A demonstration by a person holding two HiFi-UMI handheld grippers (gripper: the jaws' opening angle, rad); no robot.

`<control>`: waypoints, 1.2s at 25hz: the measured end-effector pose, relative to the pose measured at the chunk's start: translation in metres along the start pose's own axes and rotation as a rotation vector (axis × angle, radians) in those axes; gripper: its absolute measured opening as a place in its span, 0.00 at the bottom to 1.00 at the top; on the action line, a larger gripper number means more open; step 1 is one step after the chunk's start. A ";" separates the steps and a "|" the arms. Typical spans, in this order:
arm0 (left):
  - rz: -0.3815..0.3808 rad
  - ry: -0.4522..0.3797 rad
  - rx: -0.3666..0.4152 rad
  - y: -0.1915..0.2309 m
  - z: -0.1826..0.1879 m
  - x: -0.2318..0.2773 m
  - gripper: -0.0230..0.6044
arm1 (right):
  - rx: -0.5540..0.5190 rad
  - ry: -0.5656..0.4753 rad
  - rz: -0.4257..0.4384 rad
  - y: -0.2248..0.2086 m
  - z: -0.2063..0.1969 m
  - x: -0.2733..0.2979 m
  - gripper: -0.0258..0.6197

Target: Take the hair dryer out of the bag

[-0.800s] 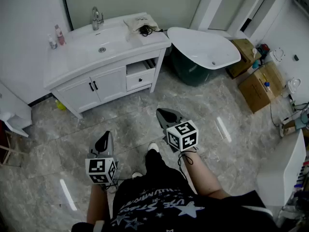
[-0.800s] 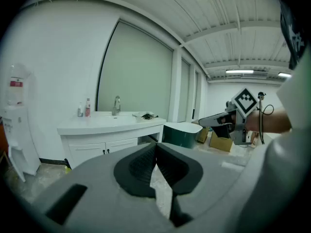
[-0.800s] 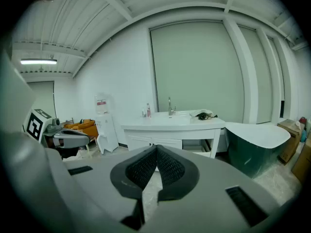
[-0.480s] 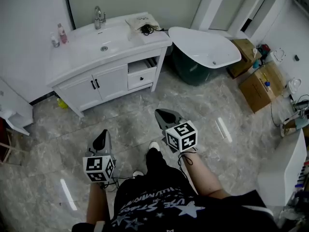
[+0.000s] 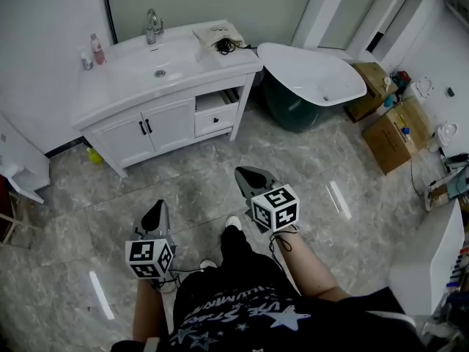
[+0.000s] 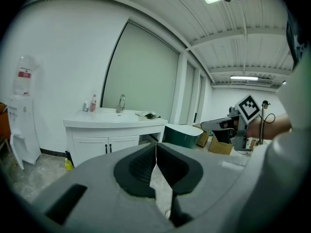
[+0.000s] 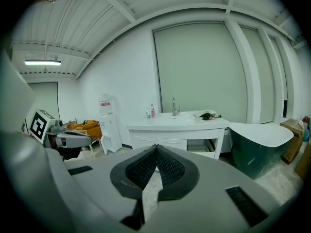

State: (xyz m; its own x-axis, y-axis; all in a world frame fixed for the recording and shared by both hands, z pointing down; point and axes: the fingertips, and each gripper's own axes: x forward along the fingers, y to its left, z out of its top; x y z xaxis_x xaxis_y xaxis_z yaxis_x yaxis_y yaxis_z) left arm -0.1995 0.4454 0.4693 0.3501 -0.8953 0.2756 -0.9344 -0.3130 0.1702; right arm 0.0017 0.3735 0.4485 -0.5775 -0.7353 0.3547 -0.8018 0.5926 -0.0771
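A pale cloth bag [image 5: 214, 32] lies on the right end of the white vanity top [image 5: 117, 86], beyond the sink. A black corded thing [image 5: 222, 46], probably the hair dryer, shows at the bag's mouth. The bag is small and distant in the left gripper view [image 6: 147, 115] and the right gripper view [image 7: 208, 114]. My left gripper [image 5: 155, 213] and right gripper [image 5: 245, 174] are held low in front of me over the floor, far short of the vanity. Both are shut with nothing between the jaws [image 6: 156, 145] [image 7: 156, 148].
A faucet [image 5: 152, 26] and small bottles [image 5: 92, 50] stand on the vanity. A white and dark green bathtub [image 5: 311, 72] stands right of it, with cardboard boxes [image 5: 388, 134] beyond. A white cabinet [image 5: 432, 262] is at my right, a water dispenser [image 7: 109, 125] at the left wall.
The vanity has slid slightly right in the head view as the camera shifted. Both grippers stay shut and nearly in place.
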 end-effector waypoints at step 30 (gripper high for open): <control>0.177 -0.004 -0.018 0.038 0.081 0.247 0.63 | 0.186 -0.043 0.065 -0.229 0.072 0.180 0.58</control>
State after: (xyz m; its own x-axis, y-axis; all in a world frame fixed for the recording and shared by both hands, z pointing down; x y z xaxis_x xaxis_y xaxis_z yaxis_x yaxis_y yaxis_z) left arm -0.1540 0.1861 0.4670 0.1802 -0.9370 0.2991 -0.9800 -0.1451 0.1360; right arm 0.0705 0.0811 0.4626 -0.6320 -0.7129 0.3039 -0.7747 0.5711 -0.2712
